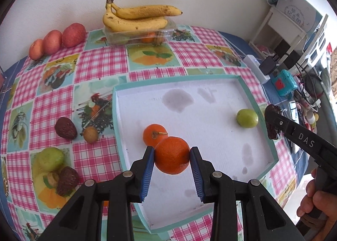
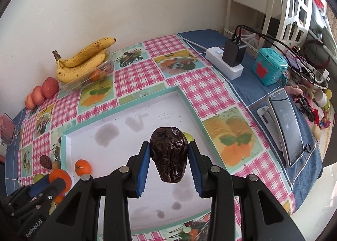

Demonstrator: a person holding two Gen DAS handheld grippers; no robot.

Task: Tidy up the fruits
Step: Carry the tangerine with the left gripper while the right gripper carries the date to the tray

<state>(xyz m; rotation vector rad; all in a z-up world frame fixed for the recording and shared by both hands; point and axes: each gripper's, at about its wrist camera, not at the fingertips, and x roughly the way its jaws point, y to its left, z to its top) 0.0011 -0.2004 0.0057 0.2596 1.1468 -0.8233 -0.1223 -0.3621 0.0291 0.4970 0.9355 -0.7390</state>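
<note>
My left gripper point(image 1: 172, 153) is shut on an orange mandarin point(image 1: 171, 156), held over the near left part of a white tray with a teal rim point(image 1: 168, 80). A second mandarin point(image 1: 154, 134) lies in the tray just behind it. A green fruit point(image 1: 247, 118) rests by the tray's right wall. My right gripper point(image 2: 169, 156) is shut on a dark wrinkled date point(image 2: 169, 152), held over the tray's right side. The green fruit point(image 2: 189, 135) peeks out behind the date. The left gripper point(image 2: 60, 179) shows at the lower left of the right wrist view.
Bananas point(image 1: 137, 17) lie on a clear plastic box at the back wall, with three red fruits point(image 1: 56, 40) to their left. Two dark dates, a small brown fruit point(image 1: 90, 134) and a green fruit point(image 1: 50, 158) sit left of the tray. A power strip point(image 2: 224, 62), teal box point(image 2: 269, 69) and tablet point(image 2: 286, 129) stand at the right.
</note>
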